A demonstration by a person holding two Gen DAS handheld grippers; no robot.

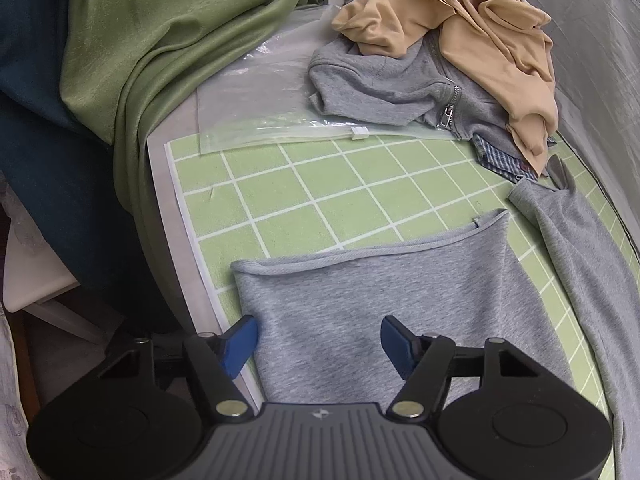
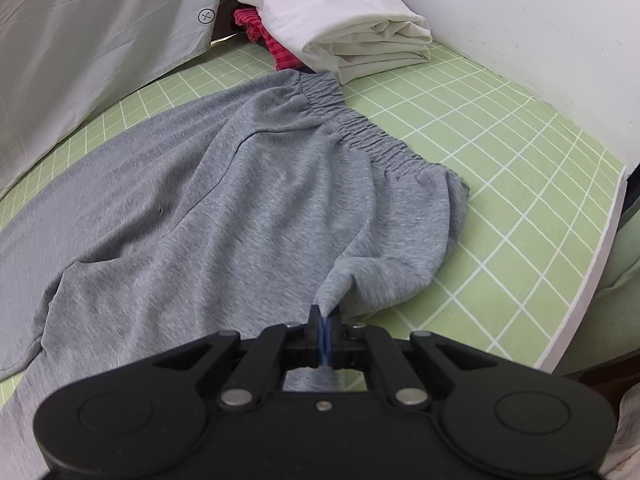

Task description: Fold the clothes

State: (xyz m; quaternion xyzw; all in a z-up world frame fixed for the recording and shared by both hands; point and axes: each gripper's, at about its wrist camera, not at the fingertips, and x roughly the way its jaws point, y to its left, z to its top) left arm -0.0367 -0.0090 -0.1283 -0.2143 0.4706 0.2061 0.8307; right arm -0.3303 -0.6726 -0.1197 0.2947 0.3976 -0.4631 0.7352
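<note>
Grey trousers (image 2: 224,184) — soft jersey knit with a gathered elastic waistband (image 2: 360,124), spread across the green grid mat (image 2: 500,200); waistband toward the mat's far edge in the right wrist view, a leg end (image 1: 380,280) lying flat near the mat's edge in the left wrist view. Judged light, limp and stretchy: it will sag and drag rather than hold shape, so grips belong at hems, waistband or edges, both ends lifted together.

Right gripper (image 2: 325,330): fingers together, clamped on a pinch of the trousers' fabric at the near edge.
Left gripper (image 1: 318,340): blue fingers (image 1: 242,342) well apart, over the leg end, holding nothing.

Surroundings — heap of tan garment (image 1: 460,28) over a grey zip top (image 1: 400,88) at one far corner, clear zip bag (image 1: 280,116) beside it, green cloth (image 1: 160,60) draped off the side; folded white sheet (image 2: 340,20) touching the waistband, red cloth (image 2: 264,36) beneath it. The sheet crowds the waistband end.
</note>
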